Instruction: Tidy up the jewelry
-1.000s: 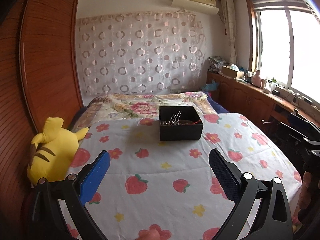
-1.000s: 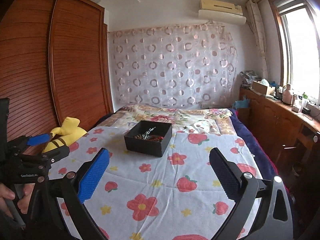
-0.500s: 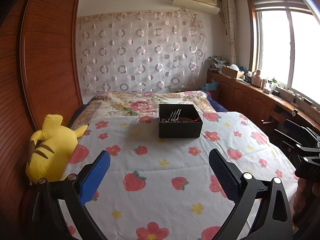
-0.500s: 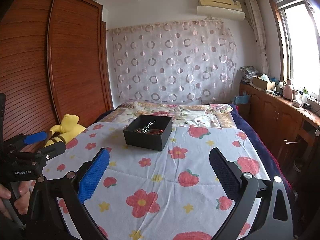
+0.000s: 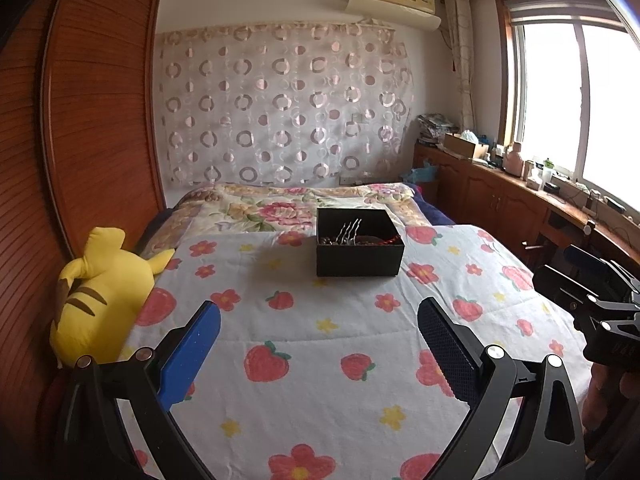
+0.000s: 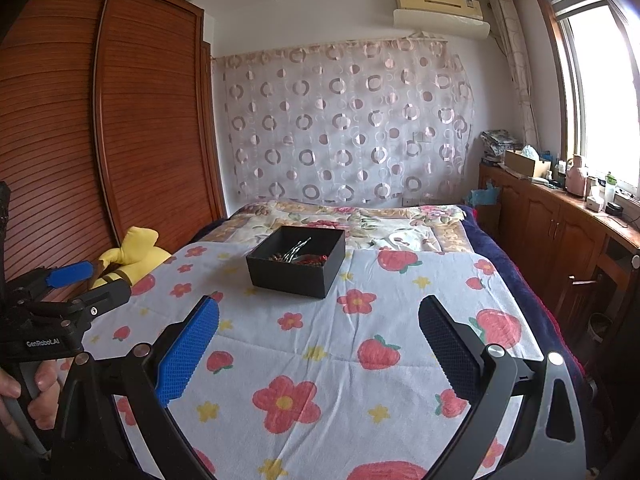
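Black jewelry box (image 5: 359,258) nearer than before, both hand-held grippers spread empty.

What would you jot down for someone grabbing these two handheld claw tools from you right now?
Left gripper: open, empty, held above the bedspread.
Right gripper: open, empty, also above the bedspread.
Black box: sits open on the bedspread ahead of both grippers, out of their grasp. Inside lie a silver hair comb, a red beaded piece and darker bits too small to identify.
Done: nothing visibly sorted; no jewelry lies outside the box.
Left: reach the box and organize its contents.
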`<state>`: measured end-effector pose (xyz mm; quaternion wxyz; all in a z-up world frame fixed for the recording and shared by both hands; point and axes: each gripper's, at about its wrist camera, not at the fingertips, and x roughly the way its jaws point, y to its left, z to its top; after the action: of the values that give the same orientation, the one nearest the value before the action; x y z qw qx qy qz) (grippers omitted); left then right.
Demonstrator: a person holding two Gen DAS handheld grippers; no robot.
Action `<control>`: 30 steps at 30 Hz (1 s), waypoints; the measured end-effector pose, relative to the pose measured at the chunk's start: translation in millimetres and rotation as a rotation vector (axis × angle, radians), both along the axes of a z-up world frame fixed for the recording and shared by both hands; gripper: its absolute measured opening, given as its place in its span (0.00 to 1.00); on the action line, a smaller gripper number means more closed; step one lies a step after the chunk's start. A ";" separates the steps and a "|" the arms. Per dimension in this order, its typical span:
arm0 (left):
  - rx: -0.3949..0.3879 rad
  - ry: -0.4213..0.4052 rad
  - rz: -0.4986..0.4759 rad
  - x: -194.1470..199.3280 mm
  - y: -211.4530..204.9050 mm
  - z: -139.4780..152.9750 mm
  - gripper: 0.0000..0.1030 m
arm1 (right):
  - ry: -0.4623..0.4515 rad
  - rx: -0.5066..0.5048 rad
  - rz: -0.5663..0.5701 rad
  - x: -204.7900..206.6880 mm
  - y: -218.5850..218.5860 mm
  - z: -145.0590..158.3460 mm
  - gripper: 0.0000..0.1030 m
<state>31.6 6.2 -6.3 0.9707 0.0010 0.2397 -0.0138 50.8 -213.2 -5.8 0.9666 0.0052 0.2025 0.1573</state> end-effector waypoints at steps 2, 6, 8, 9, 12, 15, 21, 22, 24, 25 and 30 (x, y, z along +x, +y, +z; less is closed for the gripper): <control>-0.002 -0.003 0.003 0.1 -2.1 -1.1 0.93 | 0.000 -0.001 -0.001 0.4 0.0 -0.1 0.98; -0.005 -0.004 0.004 0.8 -3.2 -1.4 0.93 | 0.000 0.001 0.000 0.5 -0.1 -0.8 0.98; -0.006 -0.005 0.004 0.6 -3.4 -1.8 0.93 | -0.001 -0.001 0.000 0.7 0.2 -1.2 0.98; -0.007 -0.005 0.005 0.8 -2.4 -1.2 0.93 | -0.001 0.000 0.000 0.7 -0.2 -1.2 0.98; -0.012 -0.006 0.002 0.6 -3.0 -1.2 0.93 | 0.000 0.001 0.000 0.5 -0.2 -0.5 0.98; -0.013 -0.007 0.003 0.5 -2.8 -1.2 0.93 | 0.000 0.001 -0.001 0.6 -0.1 -0.7 0.98; -0.012 -0.008 0.005 0.5 -2.7 -1.6 0.93 | -0.001 0.001 0.000 0.5 -0.5 -0.4 0.98; -0.012 -0.008 0.003 0.5 -2.1 -1.4 0.93 | -0.001 0.002 0.000 0.7 -0.4 -0.7 0.98; -0.013 -0.006 0.002 0.9 -2.4 -2.0 0.93 | -0.002 0.001 -0.002 0.3 -0.5 -1.3 0.98; -0.013 -0.006 0.005 0.7 -2.6 -2.3 0.93 | -0.003 0.002 -0.002 0.6 -0.3 -1.8 0.98; -0.011 -0.009 0.004 0.5 -2.3 -2.0 0.93 | -0.003 0.001 -0.002 -0.3 -0.1 -2.5 0.98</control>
<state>32.1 3.9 -8.4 0.9718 -0.0048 0.2353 -0.0132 50.4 -213.2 -8.3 0.9670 0.0057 0.2010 0.1563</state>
